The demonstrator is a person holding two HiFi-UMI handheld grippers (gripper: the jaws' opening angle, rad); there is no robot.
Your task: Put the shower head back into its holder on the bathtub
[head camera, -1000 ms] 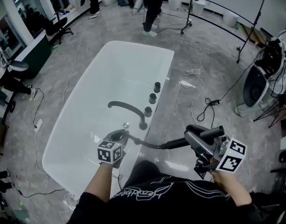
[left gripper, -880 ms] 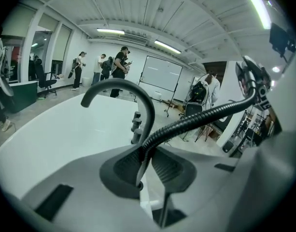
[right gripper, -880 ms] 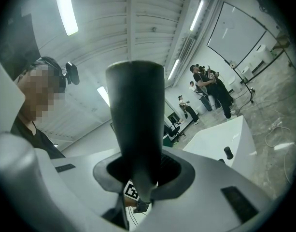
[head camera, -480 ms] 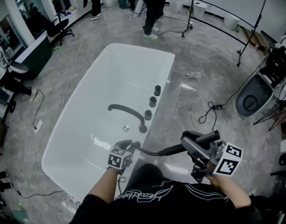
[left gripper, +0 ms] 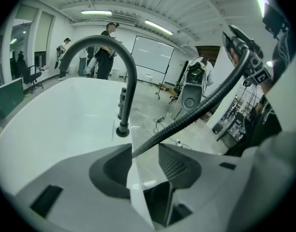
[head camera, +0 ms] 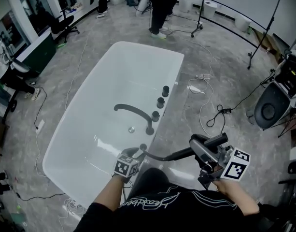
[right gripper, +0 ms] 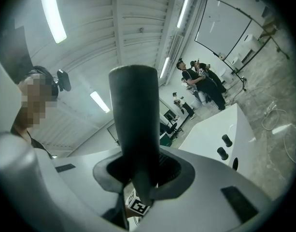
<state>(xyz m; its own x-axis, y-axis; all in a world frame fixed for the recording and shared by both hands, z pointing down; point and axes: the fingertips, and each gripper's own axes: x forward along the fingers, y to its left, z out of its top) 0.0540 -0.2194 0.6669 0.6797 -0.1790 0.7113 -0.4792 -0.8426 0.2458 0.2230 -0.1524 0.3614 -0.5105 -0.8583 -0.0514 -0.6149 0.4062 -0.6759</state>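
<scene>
Left gripper first: its jaws have just been opening and now stand apart, with the dark ribbed hose running up between them but the pads no longer pinching it. It hangs low over the near end of the white bathtub, nose tilted down at the rim. Over to the right gripper: clamped firmly on the dark handle of the shower head, which it carries clear of the tub, out to the person's right, the hose arching back from it towards the rim. On that rim deck, just ahead of the left gripper, sits a small dark round opening that looks to be the holder, though from the head view it is too small to be sure; the curved black spout and a row of knobs line up beyond it. So the hose has been let go and the return is in hand but not yet made. The next move calls for the right gripper to swing the shower head across to that opening, line its end up with it, and feed hose and handle down without snagging the spout.
</scene>
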